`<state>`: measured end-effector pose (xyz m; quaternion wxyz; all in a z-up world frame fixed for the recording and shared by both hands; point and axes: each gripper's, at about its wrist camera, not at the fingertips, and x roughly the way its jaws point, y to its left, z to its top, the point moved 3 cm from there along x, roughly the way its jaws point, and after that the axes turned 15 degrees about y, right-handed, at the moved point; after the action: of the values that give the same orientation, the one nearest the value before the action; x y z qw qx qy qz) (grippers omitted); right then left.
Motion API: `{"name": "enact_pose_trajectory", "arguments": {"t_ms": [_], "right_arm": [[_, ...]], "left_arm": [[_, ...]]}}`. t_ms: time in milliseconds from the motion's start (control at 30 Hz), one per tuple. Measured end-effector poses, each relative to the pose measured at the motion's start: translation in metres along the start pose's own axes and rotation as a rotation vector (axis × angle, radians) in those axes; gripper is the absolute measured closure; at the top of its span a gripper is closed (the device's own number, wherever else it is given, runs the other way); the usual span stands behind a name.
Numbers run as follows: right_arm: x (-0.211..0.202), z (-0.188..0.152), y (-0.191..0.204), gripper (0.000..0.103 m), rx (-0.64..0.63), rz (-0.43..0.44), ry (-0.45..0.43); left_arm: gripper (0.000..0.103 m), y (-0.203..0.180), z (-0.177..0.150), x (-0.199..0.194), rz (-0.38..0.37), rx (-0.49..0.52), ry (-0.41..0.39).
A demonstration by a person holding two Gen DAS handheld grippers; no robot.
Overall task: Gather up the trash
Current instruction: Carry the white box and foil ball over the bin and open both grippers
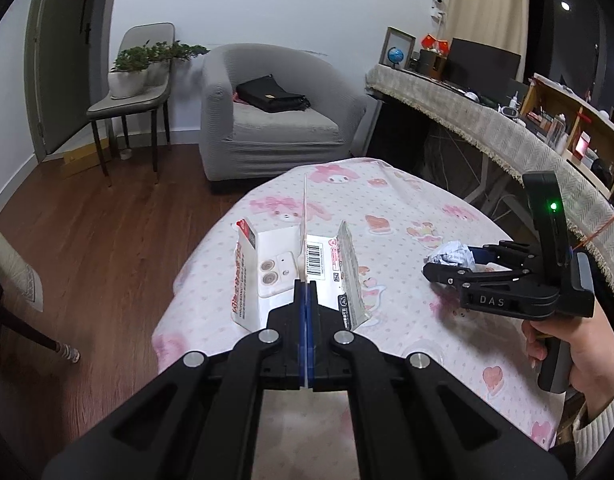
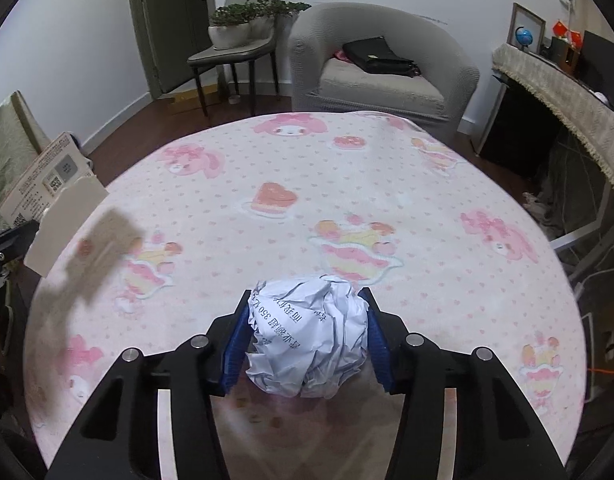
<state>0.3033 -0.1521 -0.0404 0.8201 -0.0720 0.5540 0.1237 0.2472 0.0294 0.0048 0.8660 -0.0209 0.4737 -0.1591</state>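
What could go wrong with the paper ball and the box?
1. The crumpled white paper ball sits between the right gripper's blue pads; it is soft and could squash or slip free when lifted.
2. The left gripper pinches only a thin flap of the opened white cardboard package, which might tear or swing.

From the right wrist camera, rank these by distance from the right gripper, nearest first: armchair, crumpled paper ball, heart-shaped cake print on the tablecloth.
1. Crumpled paper ball: between the right gripper's jaws, pads against both sides.
2. Heart-shaped cake print: mid-table, ahead and slightly left.
3. Armchair: beyond the table's far edge, to the right.
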Motion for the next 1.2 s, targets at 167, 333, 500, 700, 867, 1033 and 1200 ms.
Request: {"name": "enact_pose_trajectory", "arguments": {"t_ms": [167, 333, 500, 700, 867, 1033, 1200], "right_arm": [[-0.012, -0.004, 0.02, 0.051, -0.023, 0.041, -0.029], [-0.028, -0.015, 0.045, 0.051, -0.062, 0.089, -0.08], [-0.043, -0.027, 0.069, 0.051, -0.09, 0.128, -0.109], [-0.056, -0.04, 0.093, 0.051, -0.113, 0.159, -0.125], [-0.06, -0.054, 0.11, 0.051, -0.134, 0.175, -0.126], [-0.065, -0.067, 0.127, 0.051, -0.149, 0.188, -0.131], [-0.067, -0.076, 0.145, 0.051, -0.171, 0.198, -0.133]], "left_arm": [[0.102, 0.003, -0.011, -0.01, 0.019, -0.002, 0.001], [0.102, 0.01, -0.023, -0.023, 0.036, -0.029, -0.013], [0.102, 0.01, -0.039, -0.035, 0.055, -0.042, -0.009], [0.102, 0.005, -0.06, -0.045, 0.068, -0.041, 0.0], [0.102, 0.005, -0.077, -0.055, 0.076, -0.046, 0.004], [0.102, 0.013, -0.098, -0.064, 0.078, -0.067, 0.0], [0.102, 0.03, -0.122, -0.069, 0.089, -0.097, 0.011]]}}
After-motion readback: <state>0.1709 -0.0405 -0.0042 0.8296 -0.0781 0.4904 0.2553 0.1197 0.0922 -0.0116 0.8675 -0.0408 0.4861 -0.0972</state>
